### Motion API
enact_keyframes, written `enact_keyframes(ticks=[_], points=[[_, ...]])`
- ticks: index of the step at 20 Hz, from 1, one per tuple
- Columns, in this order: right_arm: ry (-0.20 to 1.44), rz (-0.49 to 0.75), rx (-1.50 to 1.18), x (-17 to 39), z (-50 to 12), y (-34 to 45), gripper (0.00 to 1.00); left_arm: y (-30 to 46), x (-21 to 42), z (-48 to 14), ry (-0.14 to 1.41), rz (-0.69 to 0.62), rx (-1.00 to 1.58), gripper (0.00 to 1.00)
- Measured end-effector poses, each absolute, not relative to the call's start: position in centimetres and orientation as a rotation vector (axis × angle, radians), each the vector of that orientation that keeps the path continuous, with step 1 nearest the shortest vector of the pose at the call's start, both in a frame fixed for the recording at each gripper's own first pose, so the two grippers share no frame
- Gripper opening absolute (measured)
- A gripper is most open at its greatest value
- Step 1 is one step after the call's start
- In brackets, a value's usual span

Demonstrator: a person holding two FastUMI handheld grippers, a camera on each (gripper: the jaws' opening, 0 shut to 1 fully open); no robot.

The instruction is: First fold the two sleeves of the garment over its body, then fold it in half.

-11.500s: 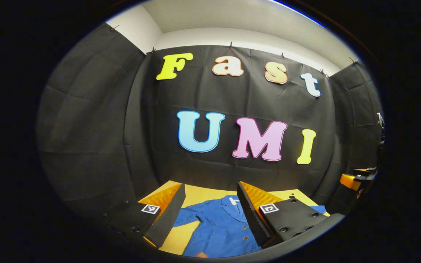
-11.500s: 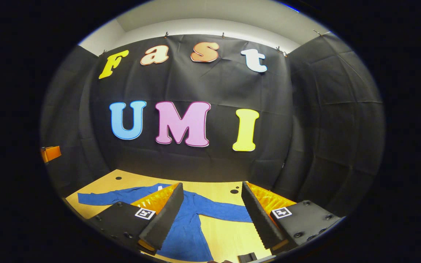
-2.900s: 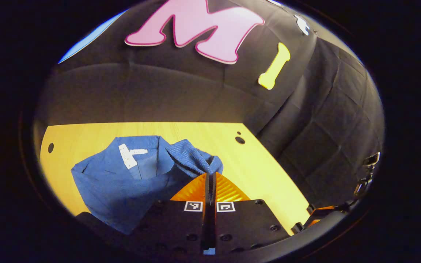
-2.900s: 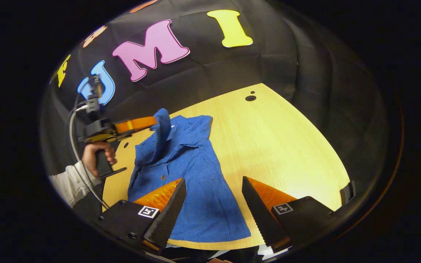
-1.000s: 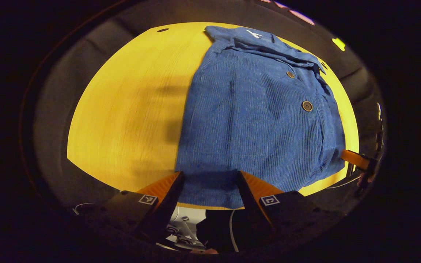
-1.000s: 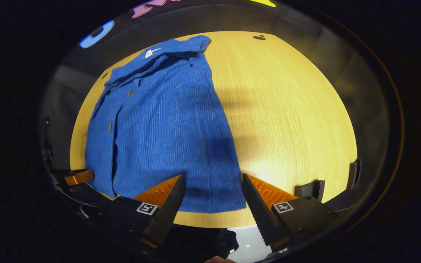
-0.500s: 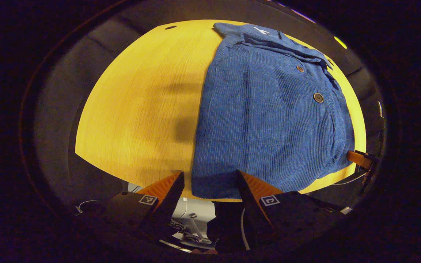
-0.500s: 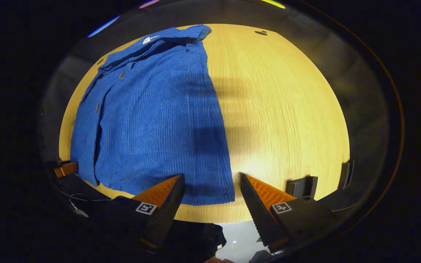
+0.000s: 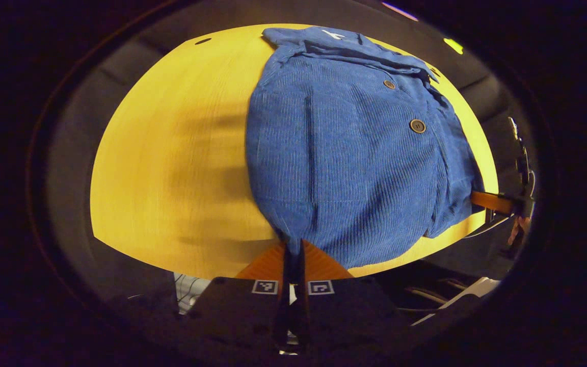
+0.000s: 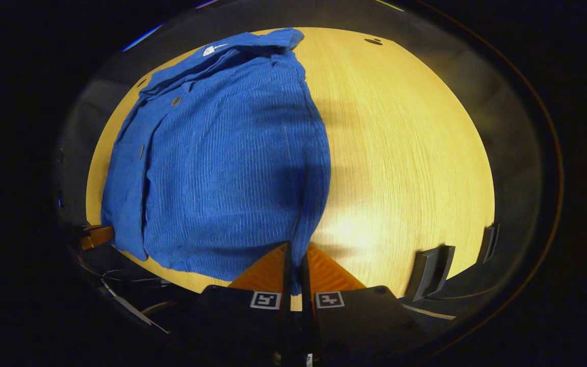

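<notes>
A blue corduroy shirt (image 9: 354,148) with dark buttons lies on the yellow wooden table (image 9: 171,153), both sleeves folded in over its body, collar at the far end. In the left gripper view my left gripper (image 9: 292,247) is shut on the hem's near left corner. My right gripper (image 10: 294,251) is shut on the hem's near right corner of the shirt (image 10: 232,153) in the right gripper view. Both corners are lifted slightly off the table edge. The right gripper (image 9: 497,203) also shows far off at the shirt's right edge, and the left gripper (image 10: 95,237) at the lower left.
The table's (image 10: 405,142) near edge runs just under both grippers. Dark brackets (image 10: 428,272) stand at the near right edge. Small holes (image 10: 374,41) mark the far corners. Bare wood lies on each side of the shirt, with black cloth wall behind.
Both grippers were open over the hem half a second ago; now each has shut on a hem corner, and the hem has bunched and risen slightly.
</notes>
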State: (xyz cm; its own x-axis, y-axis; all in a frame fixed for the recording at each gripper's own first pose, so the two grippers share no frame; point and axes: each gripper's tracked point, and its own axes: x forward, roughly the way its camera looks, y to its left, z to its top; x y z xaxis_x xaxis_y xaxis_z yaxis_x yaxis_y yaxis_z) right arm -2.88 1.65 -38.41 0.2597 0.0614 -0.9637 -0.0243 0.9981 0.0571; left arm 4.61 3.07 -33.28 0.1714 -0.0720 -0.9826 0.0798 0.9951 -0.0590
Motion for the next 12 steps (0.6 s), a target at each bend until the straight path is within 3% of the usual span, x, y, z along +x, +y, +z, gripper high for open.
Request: enact_keyframes(ticks=[1,12], points=[[1.297,0.053,0.063,-2.5,-37.7,1.7,0.11,3.2,4.6,-32.5,1.392,-0.117,-0.051,0.0],[1.062,0.084,0.094,5.4,-25.9,4.4,0.11,2.1,14.1,-19.8,1.125,-0.316,-0.141,0.0]])
